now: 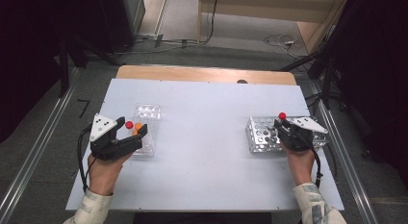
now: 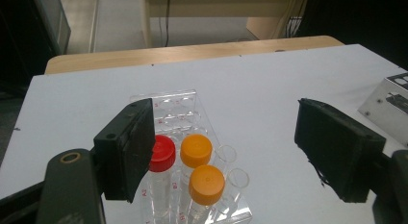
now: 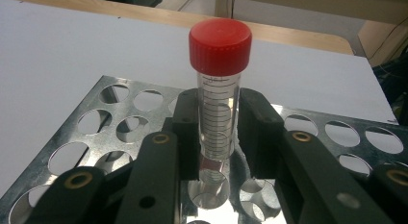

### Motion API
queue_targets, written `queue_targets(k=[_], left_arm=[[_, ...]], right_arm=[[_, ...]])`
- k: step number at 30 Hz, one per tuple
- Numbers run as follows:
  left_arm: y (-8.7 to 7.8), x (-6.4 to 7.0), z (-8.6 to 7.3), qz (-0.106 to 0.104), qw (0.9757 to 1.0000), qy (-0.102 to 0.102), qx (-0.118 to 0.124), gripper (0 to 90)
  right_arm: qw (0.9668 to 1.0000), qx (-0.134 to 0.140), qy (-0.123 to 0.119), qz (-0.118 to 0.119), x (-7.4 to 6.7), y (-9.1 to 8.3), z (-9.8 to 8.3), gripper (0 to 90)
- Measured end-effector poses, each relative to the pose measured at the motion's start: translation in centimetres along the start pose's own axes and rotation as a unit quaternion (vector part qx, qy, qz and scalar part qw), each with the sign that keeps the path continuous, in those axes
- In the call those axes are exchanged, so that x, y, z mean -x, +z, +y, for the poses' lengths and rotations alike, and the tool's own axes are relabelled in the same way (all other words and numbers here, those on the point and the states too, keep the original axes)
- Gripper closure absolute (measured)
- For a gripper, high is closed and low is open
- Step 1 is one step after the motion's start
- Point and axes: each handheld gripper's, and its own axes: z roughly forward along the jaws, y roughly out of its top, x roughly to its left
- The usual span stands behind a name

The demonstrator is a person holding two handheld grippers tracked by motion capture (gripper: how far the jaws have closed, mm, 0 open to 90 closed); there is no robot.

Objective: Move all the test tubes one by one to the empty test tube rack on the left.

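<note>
Right gripper (image 3: 219, 137) hides tube (image 3: 219, 108) base.

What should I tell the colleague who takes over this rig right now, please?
Right gripper: shut on the red-capped tube, upright over a hole of the metal rack.
Left gripper: open, holding nothing, at the clear rack.
Clear rack holds a red-capped tube, two orange-capped tubes and two uncapped ones.
Probably left: handle the gripped tube, then the others.

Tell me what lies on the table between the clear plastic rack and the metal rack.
Nothing: in the high view the white table is bare between the clear plastic rack and the metal rack.
</note>
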Motion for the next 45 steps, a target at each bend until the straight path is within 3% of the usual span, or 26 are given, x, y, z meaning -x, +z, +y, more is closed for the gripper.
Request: queue_targets(k=[8, 14, 24, 33, 45], left_arm=[[0.0, 0.2, -0.2, -0.001, 1.0, 0.003, -0.003, 22.2], [0.1, 0.3, -0.2, -0.002, 1.0, 0.005, -0.004, 21.9], [0.1, 0.6, -0.2, -0.004, 1.0, 0.006, -0.003, 21.9], [0.1, 0.9, -0.3, -0.009, 0.9999, 0.01, -0.006, 21.9], [0.1, 1.1, -0.3, -0.012, 0.9998, 0.012, -0.005, 21.9]], right_arm=[[0.9999, 0.014, -0.007, -0.007, -0.1, -0.8, 0.4, 70.9], [0.9996, 0.029, 0.004, -0.001, 0.2, -1.7, 1.3, 70.9], [0.9983, 0.059, 0.003, 0.0, 0.2, -3.8, 2.8, 71.1], [0.9973, 0.067, -0.003, 0.029, -1.0, -4.8, 3.5, 71.1], [0.9945, 0.065, -0.023, 0.079, -4.0, -5.1, 3.9, 71.1]])
